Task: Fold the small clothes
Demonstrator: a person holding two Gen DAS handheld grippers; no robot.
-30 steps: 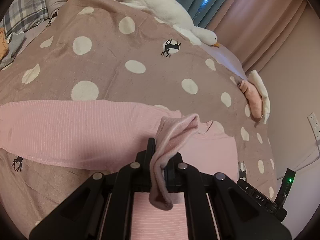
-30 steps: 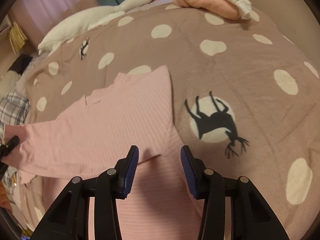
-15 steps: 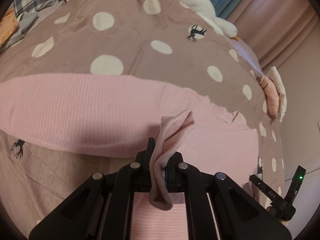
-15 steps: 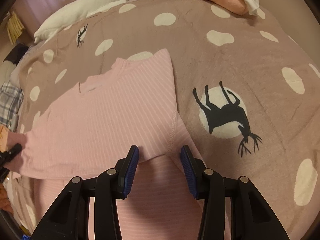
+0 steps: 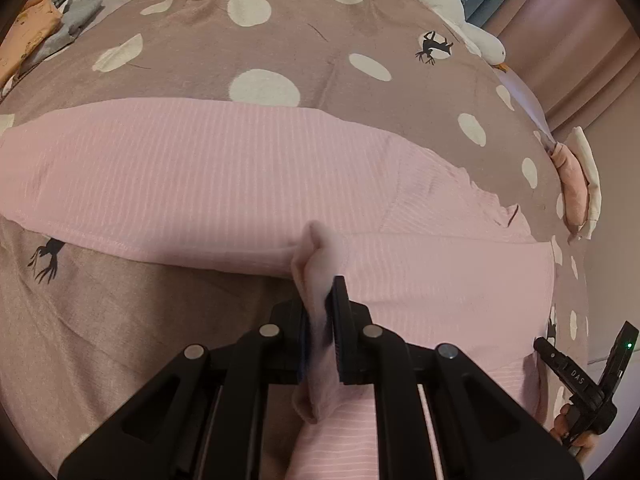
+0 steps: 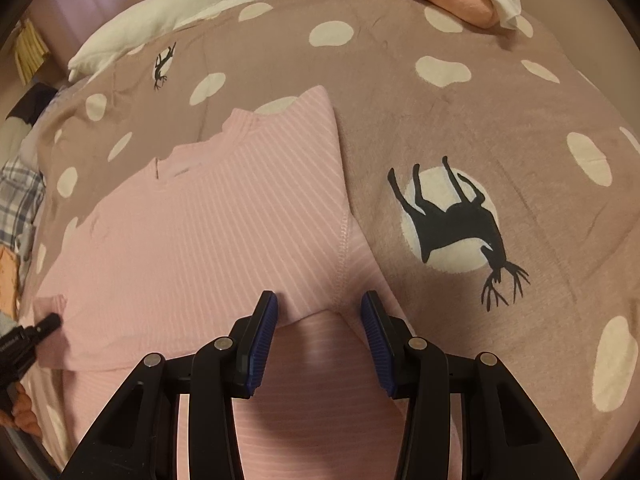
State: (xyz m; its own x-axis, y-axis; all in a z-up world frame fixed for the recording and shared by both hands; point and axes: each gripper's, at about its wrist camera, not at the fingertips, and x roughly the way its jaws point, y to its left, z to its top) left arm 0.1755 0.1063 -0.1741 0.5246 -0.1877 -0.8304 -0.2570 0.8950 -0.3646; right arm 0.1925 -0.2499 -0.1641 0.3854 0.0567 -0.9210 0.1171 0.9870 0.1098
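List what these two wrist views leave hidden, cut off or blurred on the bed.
- Pink top: its lower part runs under the right gripper and off the bottom edge, right wrist view.
- Sleeve cuff: blurred, partly hidden between the opening left gripper jaws, left wrist view.
- Goose plush: tail end cut by the fisheye rim.
- Folded pile: squeezed at the edge, pieces unclear.

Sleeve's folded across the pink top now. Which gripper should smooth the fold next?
Probably right. The right gripper hovers open and empty over the pink top; the left gripper, jaws opening, has the sleeve cuff between them.
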